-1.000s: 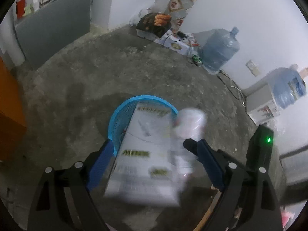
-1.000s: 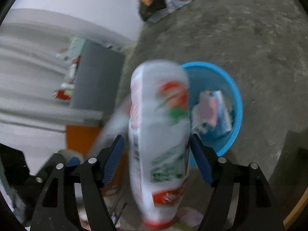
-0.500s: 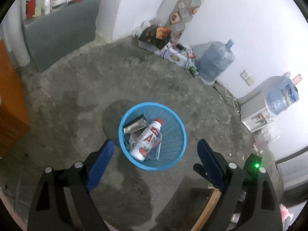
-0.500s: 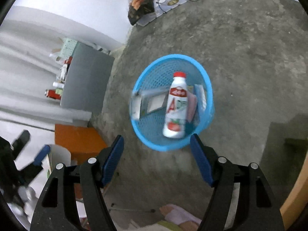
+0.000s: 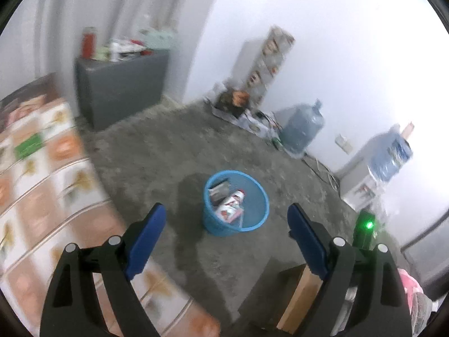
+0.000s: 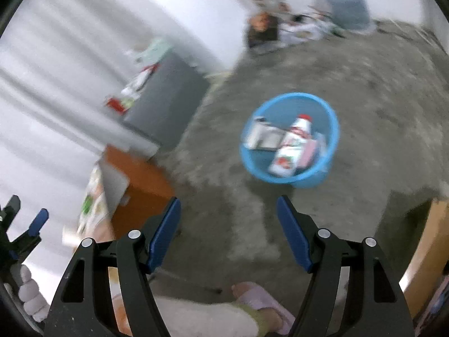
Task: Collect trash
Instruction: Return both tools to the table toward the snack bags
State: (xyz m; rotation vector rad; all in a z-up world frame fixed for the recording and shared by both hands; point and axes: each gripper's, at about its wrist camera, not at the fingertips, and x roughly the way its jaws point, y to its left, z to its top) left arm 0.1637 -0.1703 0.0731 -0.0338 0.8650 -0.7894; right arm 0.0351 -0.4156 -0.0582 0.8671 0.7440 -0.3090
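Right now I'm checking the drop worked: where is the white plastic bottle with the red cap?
The white plastic bottle with the red cap lies inside the blue mesh plastic basket on the grey floor, beside a flattened carton, ahead of both tools.

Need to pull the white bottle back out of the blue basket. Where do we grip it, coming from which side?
Grip the white bottle across its body just below the red cap, coming from straight above through the blue basket's open mouth. It lies slanted, cap end highest, atop the flat cartons; the mesh wall blocks any sideways approach.

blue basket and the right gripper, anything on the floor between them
Nothing: the right wrist view shows only bare grey floor between the right gripper and the blue basket.
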